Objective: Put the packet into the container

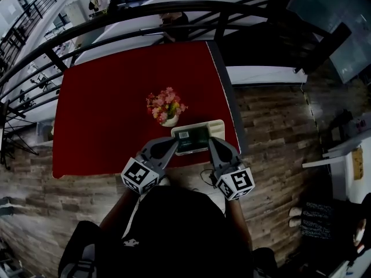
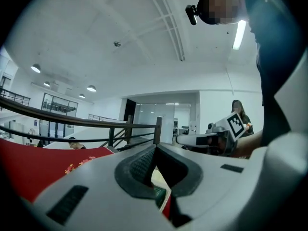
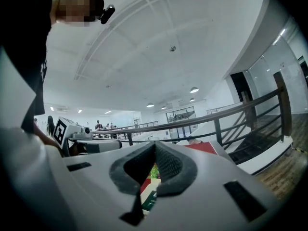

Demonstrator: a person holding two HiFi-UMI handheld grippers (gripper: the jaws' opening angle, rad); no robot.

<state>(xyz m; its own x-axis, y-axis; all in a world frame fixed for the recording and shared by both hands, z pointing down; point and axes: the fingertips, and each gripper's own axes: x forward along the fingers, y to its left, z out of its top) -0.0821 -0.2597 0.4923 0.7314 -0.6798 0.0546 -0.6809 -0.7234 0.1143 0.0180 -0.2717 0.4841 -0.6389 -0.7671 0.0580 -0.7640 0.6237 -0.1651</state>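
The green packet [image 1: 191, 139] lies in the cream container [image 1: 217, 124], at 5 o'clock from the flower pot [image 1: 167, 110]. The left gripper [image 1: 174, 145] is at the container's 8 o'clock and the right gripper [image 1: 212, 142] at its 4 o'clock. Both have jaws pressed together, holding nothing

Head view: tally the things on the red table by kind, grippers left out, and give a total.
Flower pot: 1
Container: 1
Packet: 1
Total: 3
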